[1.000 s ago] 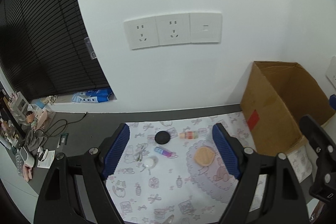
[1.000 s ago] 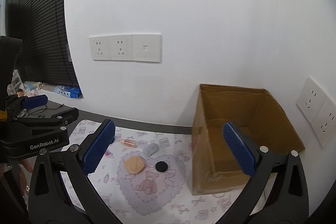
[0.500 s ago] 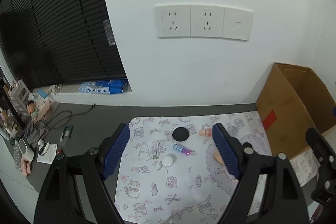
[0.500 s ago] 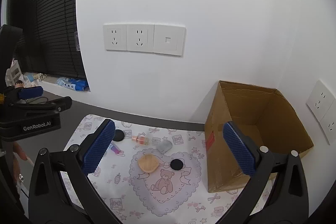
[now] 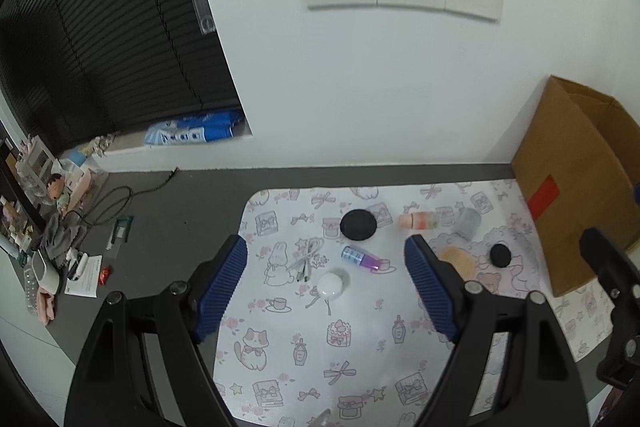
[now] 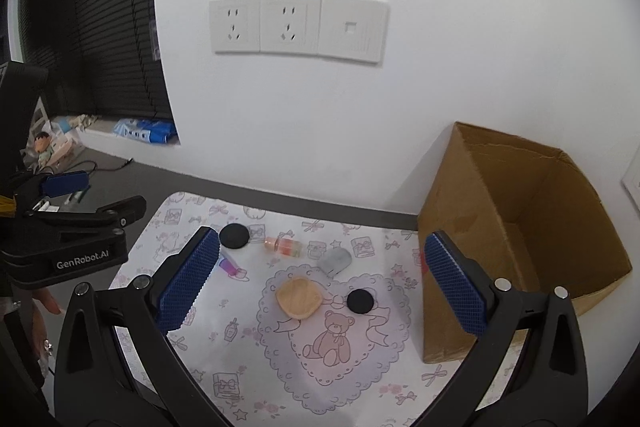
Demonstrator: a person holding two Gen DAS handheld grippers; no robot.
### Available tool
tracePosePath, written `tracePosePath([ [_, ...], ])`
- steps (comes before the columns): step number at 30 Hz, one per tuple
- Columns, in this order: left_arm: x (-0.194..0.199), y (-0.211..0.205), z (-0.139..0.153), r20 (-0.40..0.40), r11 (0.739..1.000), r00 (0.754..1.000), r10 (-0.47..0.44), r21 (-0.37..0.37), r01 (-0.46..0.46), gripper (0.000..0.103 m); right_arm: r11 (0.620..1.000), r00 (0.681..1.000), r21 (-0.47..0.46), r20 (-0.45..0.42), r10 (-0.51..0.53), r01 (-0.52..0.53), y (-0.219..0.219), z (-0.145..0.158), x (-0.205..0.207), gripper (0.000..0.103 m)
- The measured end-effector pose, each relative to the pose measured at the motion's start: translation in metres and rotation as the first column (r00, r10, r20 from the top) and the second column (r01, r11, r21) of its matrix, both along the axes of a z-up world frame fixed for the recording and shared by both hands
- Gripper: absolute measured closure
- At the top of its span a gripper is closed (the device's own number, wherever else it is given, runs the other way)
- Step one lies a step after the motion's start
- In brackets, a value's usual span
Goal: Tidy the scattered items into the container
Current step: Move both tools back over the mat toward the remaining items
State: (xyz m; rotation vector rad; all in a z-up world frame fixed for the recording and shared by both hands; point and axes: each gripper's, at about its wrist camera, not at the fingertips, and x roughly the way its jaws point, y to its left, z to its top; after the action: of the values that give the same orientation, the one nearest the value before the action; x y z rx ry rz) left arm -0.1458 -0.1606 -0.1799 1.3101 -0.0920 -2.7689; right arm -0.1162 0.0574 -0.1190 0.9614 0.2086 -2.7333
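While both tools hang above the counter with nothing picked yet, the left tool (image 5: 326, 267) is spread wide and holds nothing, and the right tool (image 6: 320, 279) is just as wide and just as bare. Between the left fingers sit a white cap (image 5: 330, 285), a purple tube (image 5: 361, 257) lying on its side, and a big black disc (image 5: 358, 224) a little beyond. Framed by the right fingers are a tan dish (image 6: 299, 298) and a small black disc (image 6: 360, 301), near each other on the printed mat (image 6: 248, 379). Further back lie an orange bottle (image 6: 283, 246) on its side and a grey piece (image 6: 335, 261). Off to the right stands the box (image 6: 520, 243), open and apparently holding nothing so far.

Best play, I'd say: the right tool goes for the small disc or the dish, being nearest the box. Those flat pieces look awkward, so come straight down and get the fingers low on the edges before closing. The tube and bottle may roll, so pinch across the body rather than along it. Lift clear of the box wall before letting go.
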Motion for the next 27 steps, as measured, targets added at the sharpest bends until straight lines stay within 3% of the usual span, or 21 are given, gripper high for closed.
tracePosePath([
  [8,-0.014,-0.016,-0.060,0.029,0.999,0.999,0.034,0.014,-0.035,0.023,0.999,0.996,0.018,0.080,0.032,-0.033,-0.019,-0.063,-0.023,0.000],
  [17,-0.024,-0.024,-0.143,0.130,0.999,0.990,0.049,-0.007,-0.049,0.023,0.998,0.983,0.052,0.180,0.026,-0.036,-0.030,-0.148,-0.051,0.000],
  [27,-0.035,-0.026,-0.178,0.125,0.999,0.991,0.049,-0.015,-0.047,0.023,0.999,0.973,0.044,0.229,0.012,-0.022,-0.030,-0.200,-0.070,0.000],
])
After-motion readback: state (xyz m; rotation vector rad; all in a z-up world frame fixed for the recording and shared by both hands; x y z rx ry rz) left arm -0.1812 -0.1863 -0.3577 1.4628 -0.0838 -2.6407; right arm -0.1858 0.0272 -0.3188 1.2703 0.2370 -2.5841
